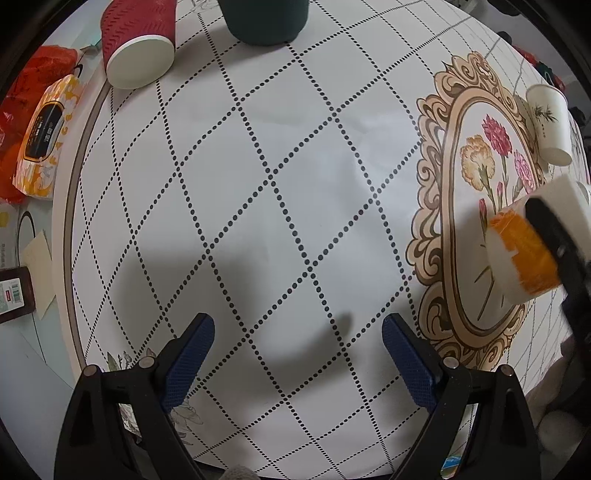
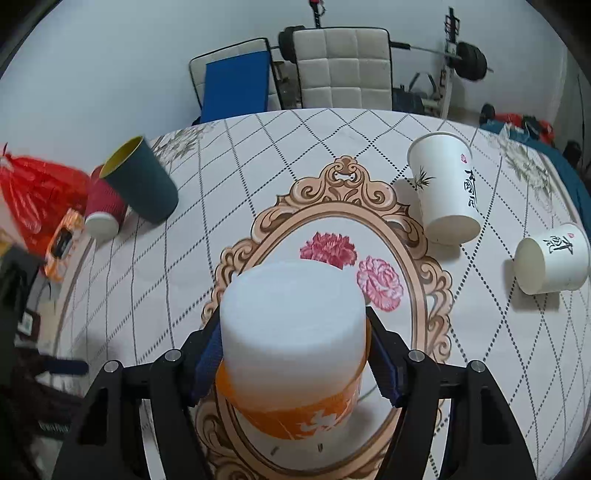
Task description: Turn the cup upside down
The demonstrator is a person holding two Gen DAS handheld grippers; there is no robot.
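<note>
An orange and white paper cup sits between the two blue-padded fingers of my right gripper, its closed white base facing the camera, above the oval flower print. The jaws are closed on its sides. The same cup shows at the right edge of the left wrist view, held by the dark right gripper over the table. My left gripper is open and empty, low over the white dotted tablecloth.
A red ribbed cup and a dark green cup stand at the far left. Two white printed cups stand right of the flower print. A tissue pack and red bag lie off the table's left edge.
</note>
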